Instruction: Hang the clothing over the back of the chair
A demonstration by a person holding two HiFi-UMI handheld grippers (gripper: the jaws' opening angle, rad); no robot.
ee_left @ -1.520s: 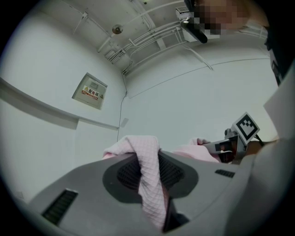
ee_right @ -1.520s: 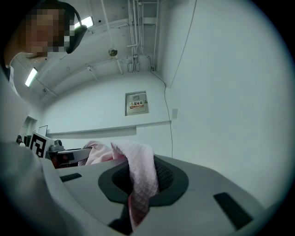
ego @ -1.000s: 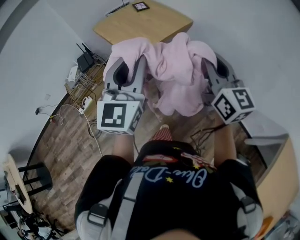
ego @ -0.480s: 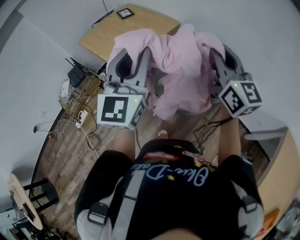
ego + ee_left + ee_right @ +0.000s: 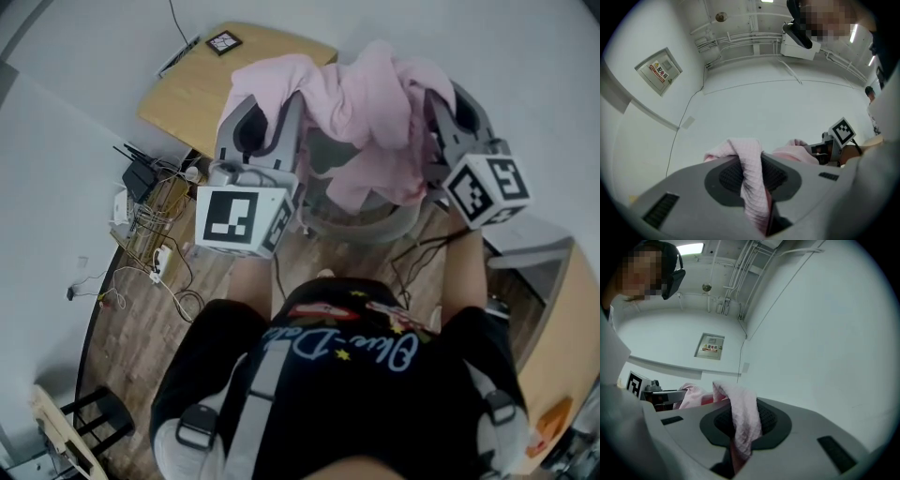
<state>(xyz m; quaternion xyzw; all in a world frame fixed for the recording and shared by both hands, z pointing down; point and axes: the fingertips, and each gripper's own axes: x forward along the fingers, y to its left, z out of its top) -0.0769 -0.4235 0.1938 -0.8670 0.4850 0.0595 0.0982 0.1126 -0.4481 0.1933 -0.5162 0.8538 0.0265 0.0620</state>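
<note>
Over wood floor: pink clothing within left claw, right claw.

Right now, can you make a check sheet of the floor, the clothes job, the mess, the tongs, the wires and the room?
Surface: wood-plank floor.
Job's things: pink clothing held above grey chair.
Clutter: black router, power strip by wall.
Tongs: left tongs and right tongs both shut on clothing.
Cables: loose tangle by wall; black cable near chair.
Surroundings: white wall, wooden table, stool.

Bright ceiling light, sharp centre, fisheye-warped edges.
</note>
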